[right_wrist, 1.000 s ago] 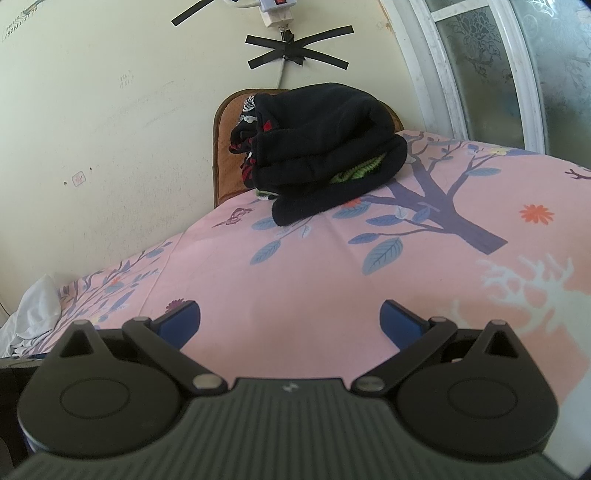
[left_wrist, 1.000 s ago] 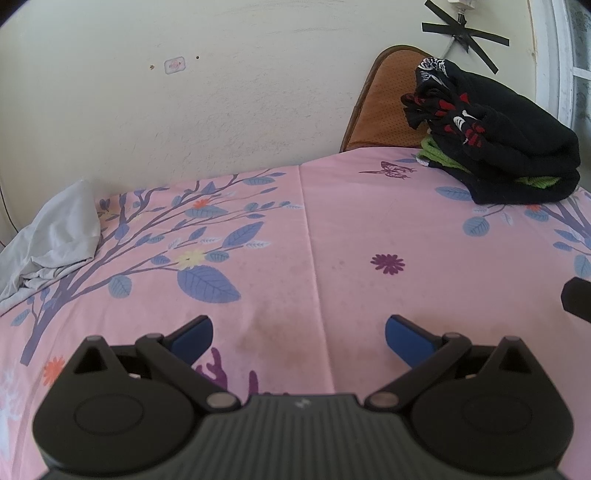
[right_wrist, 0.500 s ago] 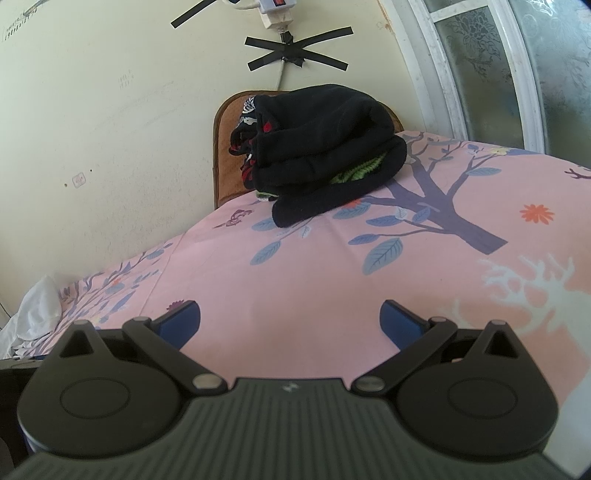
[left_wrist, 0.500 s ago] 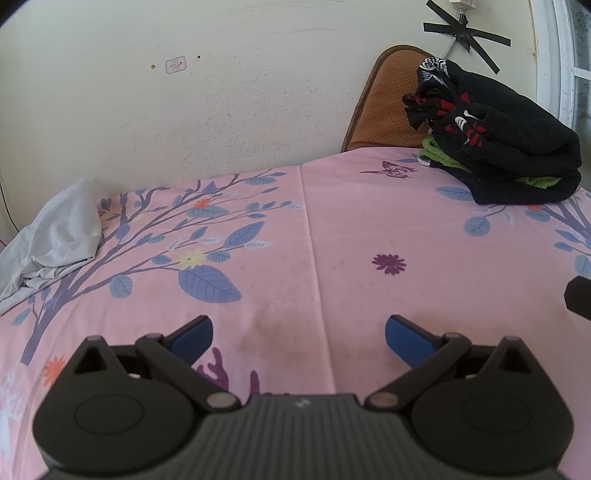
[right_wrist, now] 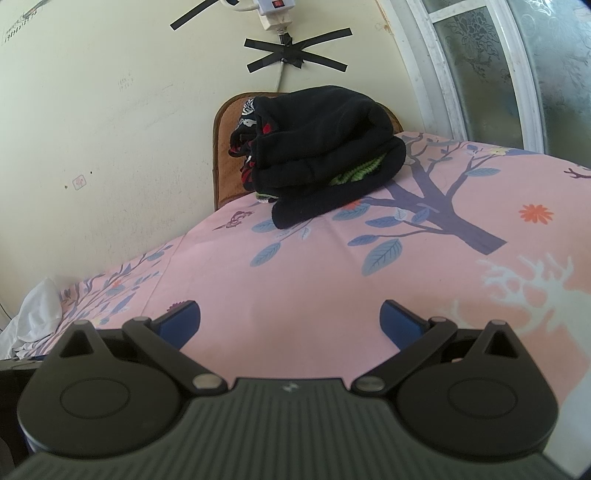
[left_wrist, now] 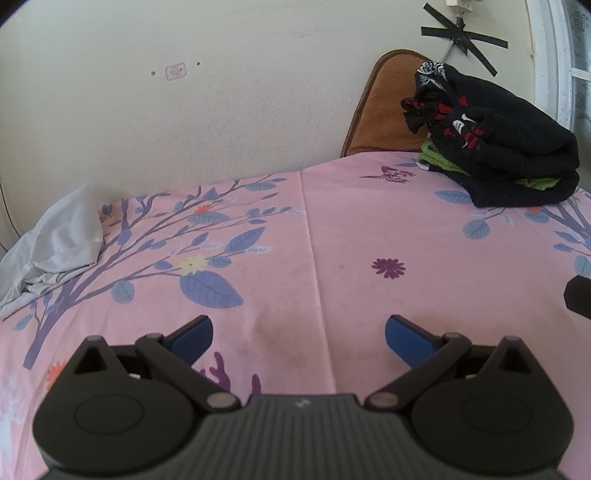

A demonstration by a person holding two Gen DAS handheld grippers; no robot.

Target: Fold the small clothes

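Note:
A stack of folded clothes (left_wrist: 509, 155), black with a green layer, lies at the far right of the pink floral sheet (left_wrist: 332, 236); it also shows in the right wrist view (right_wrist: 325, 155). A crumpled pale grey garment (left_wrist: 55, 247) lies at the far left edge, and shows in the right wrist view (right_wrist: 33, 321). My left gripper (left_wrist: 299, 332) is open and empty, low over the bare sheet. My right gripper (right_wrist: 290, 317) is open and empty, low over the sheet in front of the stack. Part of the right gripper (left_wrist: 580, 295) shows at the right edge of the left wrist view.
A brown cushion (left_wrist: 388, 107) leans on the cream wall behind the stack. A window frame (right_wrist: 480, 74) runs along the right. A power strip with black tape (right_wrist: 284, 33) is fixed to the wall above the stack.

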